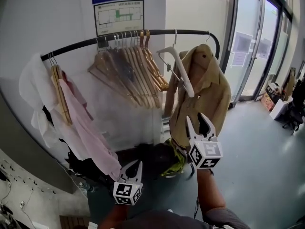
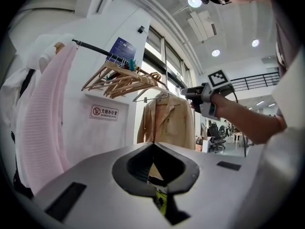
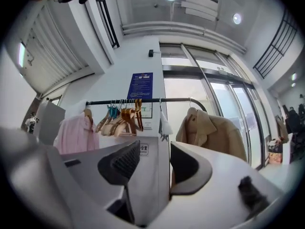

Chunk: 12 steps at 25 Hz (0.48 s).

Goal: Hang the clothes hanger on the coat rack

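A white clothes hanger (image 1: 184,74) hangs by its hook on the black rail of the coat rack (image 1: 86,42), between a bunch of wooden hangers (image 1: 136,68) and a beige coat (image 1: 207,87). My right gripper (image 1: 195,118) is below the white hanger and in front of the coat, apart from both. Its jaws stand open with nothing between them. In the right gripper view the white hanger (image 3: 165,126) shows on the rail beyond the open right gripper (image 3: 155,149). My left gripper (image 1: 135,165) is low at the left, shut and empty, its tips meeting in the left gripper view (image 2: 153,145).
A pink garment (image 1: 88,128) and a white one (image 1: 33,87) hang at the rail's left end. Dark bags and a yellow-green item (image 1: 174,163) lie on the floor under the rack. Glass doors (image 1: 257,46) stand to the right, and a white wall lies behind the rack.
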Motion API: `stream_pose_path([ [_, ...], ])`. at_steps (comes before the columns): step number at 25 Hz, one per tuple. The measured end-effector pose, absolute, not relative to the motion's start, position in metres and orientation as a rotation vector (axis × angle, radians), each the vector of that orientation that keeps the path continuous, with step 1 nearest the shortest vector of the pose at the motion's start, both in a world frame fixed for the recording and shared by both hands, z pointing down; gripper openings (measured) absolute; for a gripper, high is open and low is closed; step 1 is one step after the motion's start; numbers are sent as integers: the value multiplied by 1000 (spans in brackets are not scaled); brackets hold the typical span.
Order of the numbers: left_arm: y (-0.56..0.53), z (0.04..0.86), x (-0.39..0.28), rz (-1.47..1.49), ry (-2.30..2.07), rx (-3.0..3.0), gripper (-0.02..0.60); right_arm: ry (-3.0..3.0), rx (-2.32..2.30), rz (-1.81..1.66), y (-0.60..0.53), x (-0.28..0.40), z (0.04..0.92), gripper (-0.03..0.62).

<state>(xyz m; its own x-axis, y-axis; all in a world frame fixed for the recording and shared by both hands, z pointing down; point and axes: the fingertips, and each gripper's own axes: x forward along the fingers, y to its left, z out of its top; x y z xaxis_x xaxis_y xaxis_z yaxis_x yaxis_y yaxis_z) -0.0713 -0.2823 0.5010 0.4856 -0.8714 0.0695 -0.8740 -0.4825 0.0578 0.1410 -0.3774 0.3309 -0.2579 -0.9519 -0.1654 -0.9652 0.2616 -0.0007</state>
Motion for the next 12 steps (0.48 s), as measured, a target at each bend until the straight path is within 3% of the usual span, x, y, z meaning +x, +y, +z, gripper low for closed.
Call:
stream_pose_path([
  [9, -287, 503, -65, 31, -1508, 2645, 9, 2538, -1743, 18, -294, 93, 439, 173],
  [10, -288, 503, -64, 28, -1506, 2645, 9, 2553, -1756, -15, -291, 91, 451, 158],
  [12, -288, 503, -63, 27, -1498, 2649, 9, 2559, -1779, -71, -283, 89, 471, 67],
])
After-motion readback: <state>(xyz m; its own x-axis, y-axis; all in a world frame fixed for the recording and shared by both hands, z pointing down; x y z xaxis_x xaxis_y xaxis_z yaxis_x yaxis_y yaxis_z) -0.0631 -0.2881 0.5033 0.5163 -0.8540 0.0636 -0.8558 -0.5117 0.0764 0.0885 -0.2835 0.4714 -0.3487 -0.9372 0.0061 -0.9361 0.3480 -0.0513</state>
